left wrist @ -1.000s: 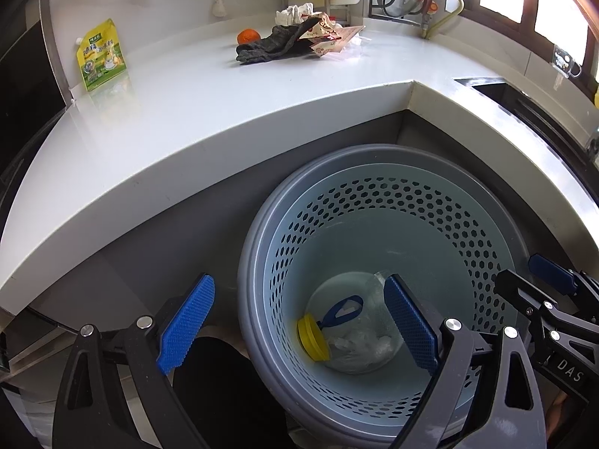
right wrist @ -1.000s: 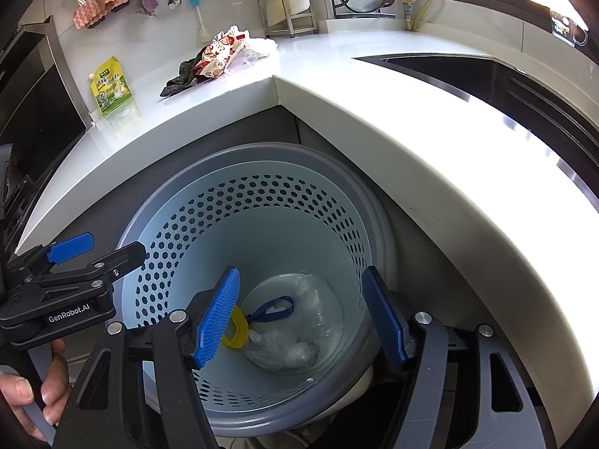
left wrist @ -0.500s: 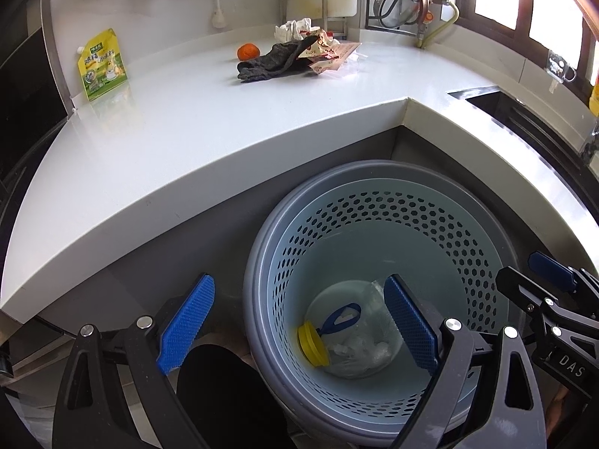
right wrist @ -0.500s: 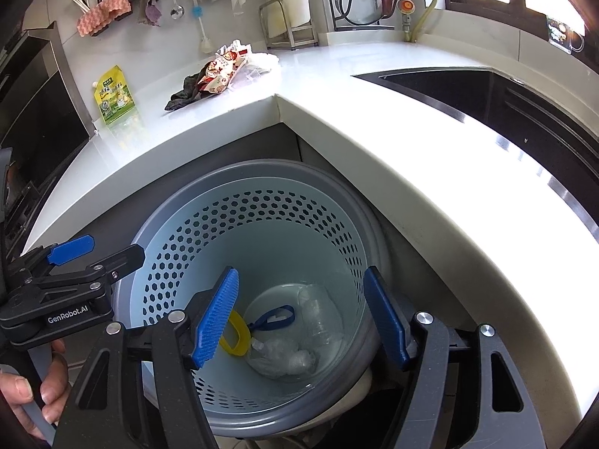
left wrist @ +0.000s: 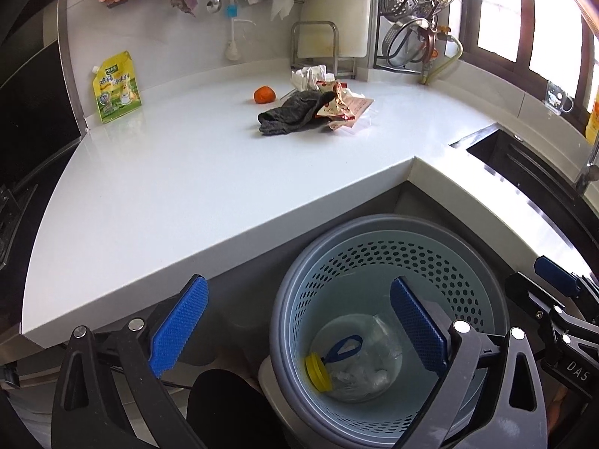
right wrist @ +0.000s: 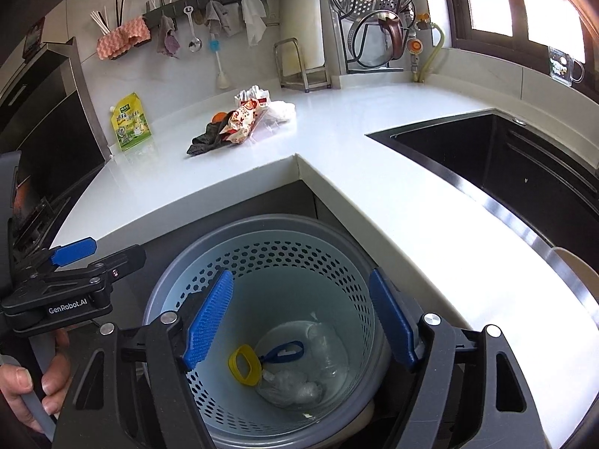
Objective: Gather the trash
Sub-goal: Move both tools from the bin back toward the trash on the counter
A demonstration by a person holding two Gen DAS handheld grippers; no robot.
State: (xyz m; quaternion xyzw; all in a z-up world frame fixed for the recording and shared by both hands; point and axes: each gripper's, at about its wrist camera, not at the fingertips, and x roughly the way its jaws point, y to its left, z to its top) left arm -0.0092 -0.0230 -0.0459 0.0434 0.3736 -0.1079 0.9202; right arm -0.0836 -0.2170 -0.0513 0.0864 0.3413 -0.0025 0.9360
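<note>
A perforated pale-blue trash basket stands on the floor under the counter corner. In it lies a clear plastic jar with a yellow lid and blue handle. On the white counter lie a dark sock, a red-and-white snack wrapper, crumpled white tissue and an orange fruit. My left gripper is open and empty above the basket's left rim. My right gripper is open and empty over the basket.
A yellow-green pouch leans on the back wall at left. A black sink is set in the counter at right. A cutting-board stand and a pot rack stand at the back. Cloths and utensils hang on the wall.
Both grippers have risen and pulled back from the basket; it looks smaller and lower, and more counter and wall show. Both stay open and empty.
</note>
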